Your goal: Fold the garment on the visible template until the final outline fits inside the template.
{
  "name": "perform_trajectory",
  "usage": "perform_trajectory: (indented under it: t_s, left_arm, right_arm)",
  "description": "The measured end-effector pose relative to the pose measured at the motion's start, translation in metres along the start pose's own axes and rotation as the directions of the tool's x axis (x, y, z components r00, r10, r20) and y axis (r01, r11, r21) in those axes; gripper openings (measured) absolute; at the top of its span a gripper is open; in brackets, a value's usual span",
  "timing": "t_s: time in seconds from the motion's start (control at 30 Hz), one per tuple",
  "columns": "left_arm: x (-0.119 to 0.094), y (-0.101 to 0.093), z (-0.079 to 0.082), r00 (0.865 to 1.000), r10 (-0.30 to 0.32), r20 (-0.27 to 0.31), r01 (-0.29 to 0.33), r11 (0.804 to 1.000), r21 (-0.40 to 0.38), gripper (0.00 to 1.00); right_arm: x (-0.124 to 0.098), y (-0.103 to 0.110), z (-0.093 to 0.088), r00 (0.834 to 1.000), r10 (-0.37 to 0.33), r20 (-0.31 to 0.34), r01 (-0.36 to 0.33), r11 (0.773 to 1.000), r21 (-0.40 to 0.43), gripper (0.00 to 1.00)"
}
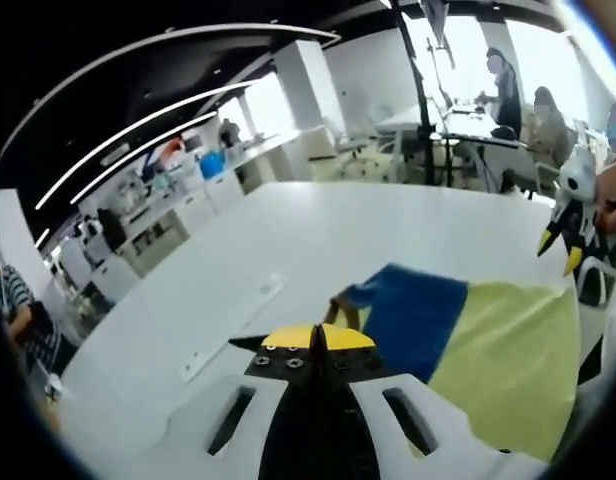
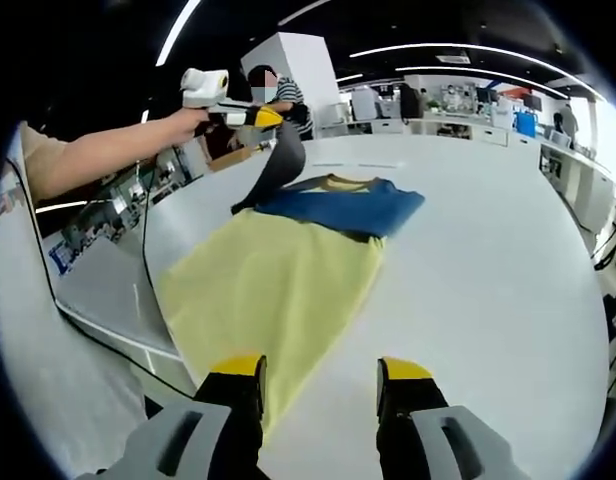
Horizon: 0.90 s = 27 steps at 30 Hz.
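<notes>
Garment (image 2: 288, 270) lies flat on the white table (image 2: 488, 260), a yellow body with a blue upper part (image 2: 338, 208) at the far end from the right gripper (image 2: 321, 372). Its long axis runs straight away from that gripper, hem nearest, collar farthest. The right gripper hangs just off the hem corner with its yellow-tipped jaws spread wide and nothing between them; the left jaw sits over the edge of the yellow cloth.

The left gripper (image 1: 314, 338) is at the opposite, blue end. In the left gripper view its jaws are pressed together, and a dark strip of cloth (image 2: 273, 165), probably a sleeve, rises from the table up to it in the right gripper view, so it appears to be pinching that piece. A person's arm (image 2: 98, 150) carries it in from the side.

No template outline can be made out on the table. The next fold likely turns on the lifted sleeve coming across the blue part, which the left gripper is nearer to.
</notes>
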<state>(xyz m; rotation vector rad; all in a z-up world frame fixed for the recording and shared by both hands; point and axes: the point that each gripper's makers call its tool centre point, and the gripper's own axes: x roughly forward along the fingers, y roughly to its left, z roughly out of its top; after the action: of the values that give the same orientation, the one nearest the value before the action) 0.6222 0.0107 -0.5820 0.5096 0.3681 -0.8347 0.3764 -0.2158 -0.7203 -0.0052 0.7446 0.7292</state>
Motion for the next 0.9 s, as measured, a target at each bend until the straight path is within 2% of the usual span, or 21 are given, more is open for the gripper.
perform_trajectory:
  t_s: [0.23,0.9]
  left_arm:
    - [0.016,-0.018,0.015,0.999,-0.041,0.017,0.041,0.999,0.015,0.00]
    - [0.069,-0.069,0.035,0.989,-0.146,0.019,0.145,0.989,0.034,0.00]
  right_arm:
    - [-0.002,-0.002,-0.003,1.000,-0.003,0.003,0.003,1.000,0.011,0.41]
    - [-0.010,-0.010,-0.016,1.000,-0.019,0.004,0.019,0.999,0.040,0.41]
